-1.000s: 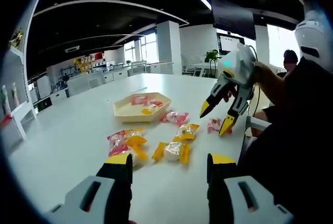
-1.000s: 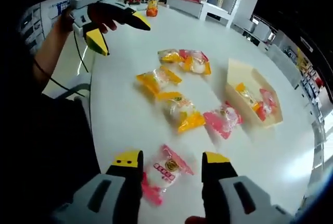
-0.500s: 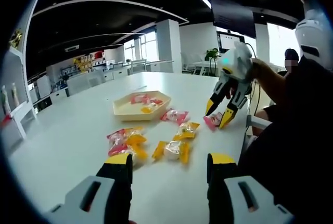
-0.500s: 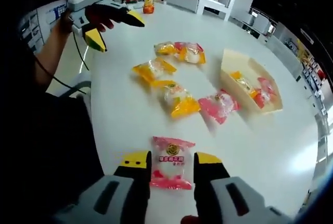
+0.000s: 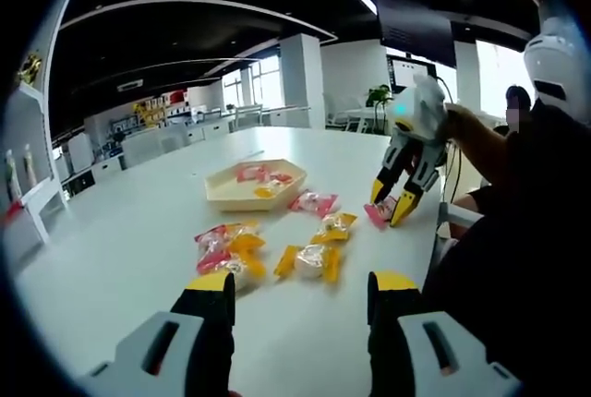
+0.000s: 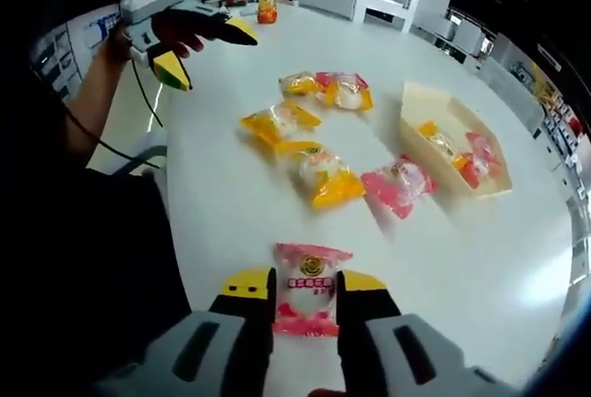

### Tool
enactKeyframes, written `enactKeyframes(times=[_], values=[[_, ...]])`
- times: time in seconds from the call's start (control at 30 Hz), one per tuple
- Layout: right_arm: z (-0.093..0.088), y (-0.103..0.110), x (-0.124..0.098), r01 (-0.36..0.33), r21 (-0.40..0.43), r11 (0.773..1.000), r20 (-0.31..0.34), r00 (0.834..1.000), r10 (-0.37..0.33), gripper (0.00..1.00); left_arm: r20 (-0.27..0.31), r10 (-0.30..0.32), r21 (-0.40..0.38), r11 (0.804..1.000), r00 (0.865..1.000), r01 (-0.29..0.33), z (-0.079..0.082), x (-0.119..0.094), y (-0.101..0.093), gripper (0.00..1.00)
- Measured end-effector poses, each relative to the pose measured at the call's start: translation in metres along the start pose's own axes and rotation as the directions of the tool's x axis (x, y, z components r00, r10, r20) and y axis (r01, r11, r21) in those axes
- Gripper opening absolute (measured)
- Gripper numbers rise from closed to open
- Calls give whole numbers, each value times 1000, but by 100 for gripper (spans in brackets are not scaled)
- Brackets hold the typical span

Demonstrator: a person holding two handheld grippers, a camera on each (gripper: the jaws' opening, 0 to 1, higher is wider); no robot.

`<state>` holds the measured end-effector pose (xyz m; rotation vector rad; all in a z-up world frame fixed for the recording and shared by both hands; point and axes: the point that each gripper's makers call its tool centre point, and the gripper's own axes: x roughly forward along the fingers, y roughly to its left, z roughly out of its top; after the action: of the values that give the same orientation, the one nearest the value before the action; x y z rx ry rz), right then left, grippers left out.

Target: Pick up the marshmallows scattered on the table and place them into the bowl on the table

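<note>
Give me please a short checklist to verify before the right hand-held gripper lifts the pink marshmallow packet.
1. Pink packet between the right hand-held gripper jaws: ok.
2. Jaws fully clamped on it: cannot tell; they stand close against its sides.
3. Packet free of other packets: ok; the nearest, the yellow packet, lies apart.
4. Bowl has room: ok; a few packets inside, floor partly bare.
5. Left hand-held gripper off the path to the bowl: ok; it hovers open at the far table edge.
</note>
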<state>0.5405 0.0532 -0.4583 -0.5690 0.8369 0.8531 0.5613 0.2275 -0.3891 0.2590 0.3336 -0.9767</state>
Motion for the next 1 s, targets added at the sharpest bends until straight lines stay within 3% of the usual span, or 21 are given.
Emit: enactKeyframes(times=[0.2, 1.0], values=[[0, 2, 0, -8, -8, 1000, -1, 1000, 8, 20, -4, 10, -7, 1000, 1000, -10, -2, 0, 2, 57], [2, 7, -2, -40, -3, 999, 45, 998, 40, 19, -11, 8, -3, 1000, 1000, -8, -1, -1, 1, 57]])
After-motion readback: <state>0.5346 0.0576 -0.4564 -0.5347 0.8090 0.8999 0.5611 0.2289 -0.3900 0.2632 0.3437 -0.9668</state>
